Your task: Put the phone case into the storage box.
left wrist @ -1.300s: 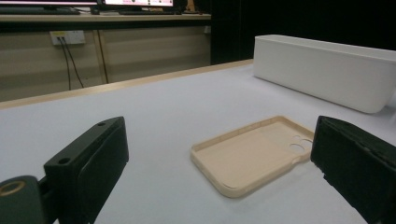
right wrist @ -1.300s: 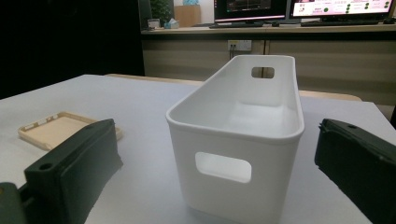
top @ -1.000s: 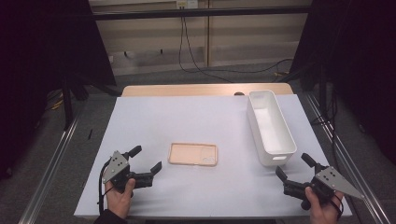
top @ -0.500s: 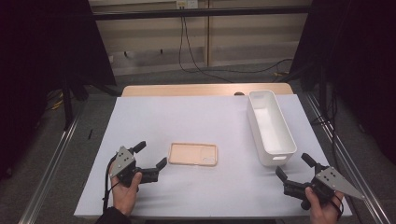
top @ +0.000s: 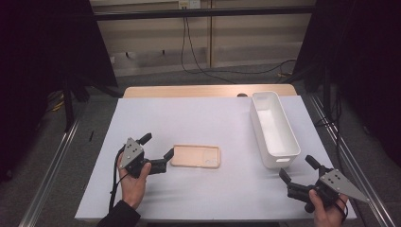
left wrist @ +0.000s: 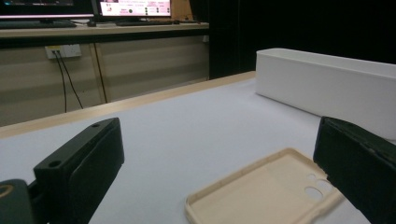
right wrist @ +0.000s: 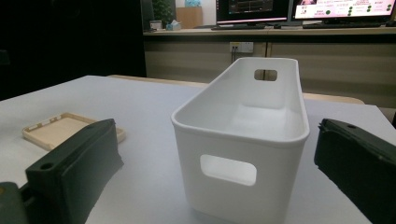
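**Left gripper at the end of the phone case, jaws spread**

The beige phone case (top: pixel 196 156) lies flat on the white table cover (top: pixel 198 118), open side up, a little left of the middle and toward the person's edge. Its camera cut-outs sit at the end nearer the white bin (top: pixel 274 130), which stands well apart from it on the right side of the table, long axis running away from the person.

The left gripper (top: pixel 157 152), held in the person's left hand (top: pixel 132 182), sits low over the cover just beside the case's left short end. Its jaws are spread wide and grasp nothing; one jaw tip lies close to the near corner of the case, though contact cannot be told. In the left gripper view the case (left wrist: pixel 266 189) lies between the two black jaws, nearer the right-hand one, with the bin's long wall (left wrist: pixel 327 91) behind it.

The right gripper (top: pixel 297 168), in the person's right hand (top: pixel 328 210), rests near the front right corner of the table, just short of the bin's near end. Its jaws are also released and hold nothing. In the right gripper view the bin (right wrist: pixel 243 140) stands between the jaws, its handle slot facing the camera, and the case (right wrist: pixel 56 129) lies farther off at the left
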Available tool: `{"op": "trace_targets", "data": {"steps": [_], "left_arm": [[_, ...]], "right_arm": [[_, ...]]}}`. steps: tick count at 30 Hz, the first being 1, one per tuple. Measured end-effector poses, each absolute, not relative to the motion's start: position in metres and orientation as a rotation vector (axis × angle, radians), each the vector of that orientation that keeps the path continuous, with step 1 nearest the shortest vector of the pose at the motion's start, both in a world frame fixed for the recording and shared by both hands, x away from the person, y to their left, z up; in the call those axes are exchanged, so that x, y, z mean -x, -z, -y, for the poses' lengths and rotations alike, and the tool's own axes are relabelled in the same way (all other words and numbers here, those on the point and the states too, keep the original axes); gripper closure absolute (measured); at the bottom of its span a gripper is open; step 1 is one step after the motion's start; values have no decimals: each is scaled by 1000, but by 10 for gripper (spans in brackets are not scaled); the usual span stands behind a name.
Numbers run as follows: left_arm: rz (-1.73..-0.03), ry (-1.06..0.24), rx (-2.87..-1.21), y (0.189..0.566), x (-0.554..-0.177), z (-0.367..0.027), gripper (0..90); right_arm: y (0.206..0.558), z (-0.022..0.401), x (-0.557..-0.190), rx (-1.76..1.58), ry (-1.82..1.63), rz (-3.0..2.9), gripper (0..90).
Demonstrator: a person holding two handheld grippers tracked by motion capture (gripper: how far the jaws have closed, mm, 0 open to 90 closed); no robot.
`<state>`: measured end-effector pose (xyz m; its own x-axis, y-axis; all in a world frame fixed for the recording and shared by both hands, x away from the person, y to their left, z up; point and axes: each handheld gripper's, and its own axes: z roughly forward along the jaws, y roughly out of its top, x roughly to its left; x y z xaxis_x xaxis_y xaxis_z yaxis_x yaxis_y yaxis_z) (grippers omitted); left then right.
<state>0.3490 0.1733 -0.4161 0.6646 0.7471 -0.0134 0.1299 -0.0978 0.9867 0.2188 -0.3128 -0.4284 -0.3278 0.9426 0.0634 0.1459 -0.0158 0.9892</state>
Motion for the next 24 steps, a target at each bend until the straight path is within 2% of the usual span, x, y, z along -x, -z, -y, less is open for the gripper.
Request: {"op": "trace_targets", "data": {"steps": [15,24], "left_arm": [[-729,-593,-1624,408,-379,-152,14],[-705,-641,-1649,410,-392,-145,17]], "right_arm": [[429,312,-219,-1172,-1416,-1552,0],[429,312,-218,-1170,-1415,-1555,0]]}}
